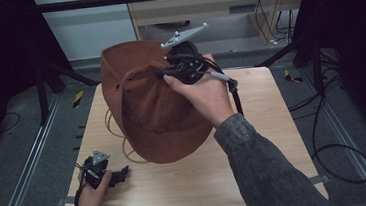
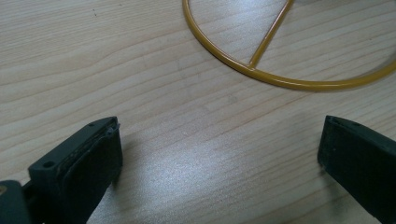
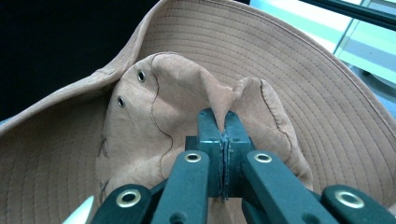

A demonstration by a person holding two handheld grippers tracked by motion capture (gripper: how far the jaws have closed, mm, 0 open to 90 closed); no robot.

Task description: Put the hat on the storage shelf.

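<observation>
A: Biggest first?
B: Wooden table point(image 1: 254, 142), then the brown brimmed hat point(image 1: 151, 110), lifted and tilted over the table's far left part.
A: Your right gripper point(image 3: 223, 122)?
B: My jaws are pinched tight on a fold of the hat's crown.
A: Left gripper point(image 2: 219, 144)?
B: Jaws wide apart, nothing between, low over the near-left corner, near a yellow wire ring point(image 2: 280, 79).

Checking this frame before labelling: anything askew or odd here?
Only the hat: the right claw pinches a fold of its crown, so the crown is crumpled and the hat hangs tilted above the table. The left claw is open, low over bare wood near a yellow wire ring. Nothing spilled or visibly damaged.
</observation>
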